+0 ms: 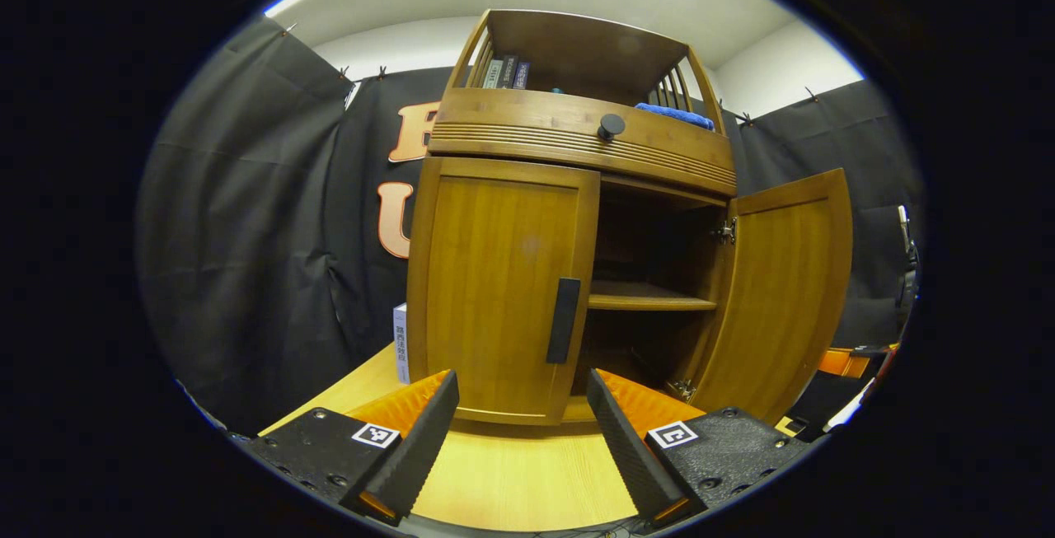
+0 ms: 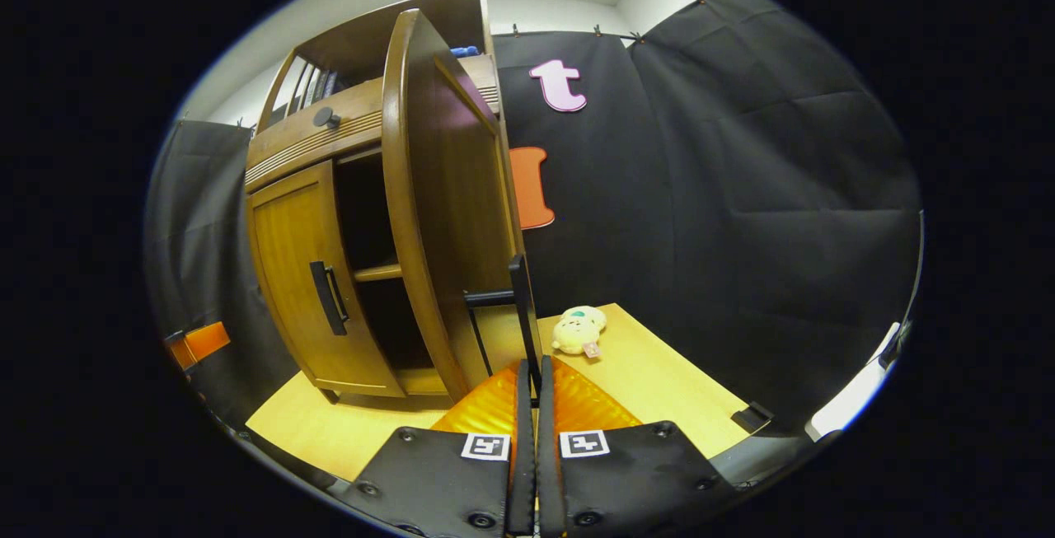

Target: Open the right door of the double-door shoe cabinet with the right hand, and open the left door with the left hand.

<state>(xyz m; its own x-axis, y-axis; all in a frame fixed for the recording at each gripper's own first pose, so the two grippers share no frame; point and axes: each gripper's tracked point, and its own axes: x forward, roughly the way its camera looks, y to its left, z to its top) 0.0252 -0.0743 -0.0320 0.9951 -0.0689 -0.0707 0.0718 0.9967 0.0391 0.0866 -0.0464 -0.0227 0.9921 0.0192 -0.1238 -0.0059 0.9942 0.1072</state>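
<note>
The wooden shoe cabinet (image 1: 577, 134) stands on a light table. Its left door (image 1: 494, 283) is closed, with a black vertical handle (image 1: 564, 320) at its inner edge. My left gripper (image 1: 523, 410) is open just below and in front of that handle, touching nothing. The right door (image 1: 783, 299) is swung wide open, showing a shelf (image 1: 651, 301) inside. In the right gripper view that door (image 2: 445, 192) stands edge-on, and my right gripper (image 2: 530, 373) is shut on its black handle (image 2: 521, 307). The closed left door (image 2: 301, 274) shows beyond it.
A small plush toy (image 2: 579, 329) lies on the table (image 2: 659, 381) right of the open door. A white box (image 1: 401, 343) stands against the cabinet's left side. Books (image 1: 507, 72) and a blue cloth (image 1: 676, 115) sit on the top shelf above a drawer knob (image 1: 611, 125).
</note>
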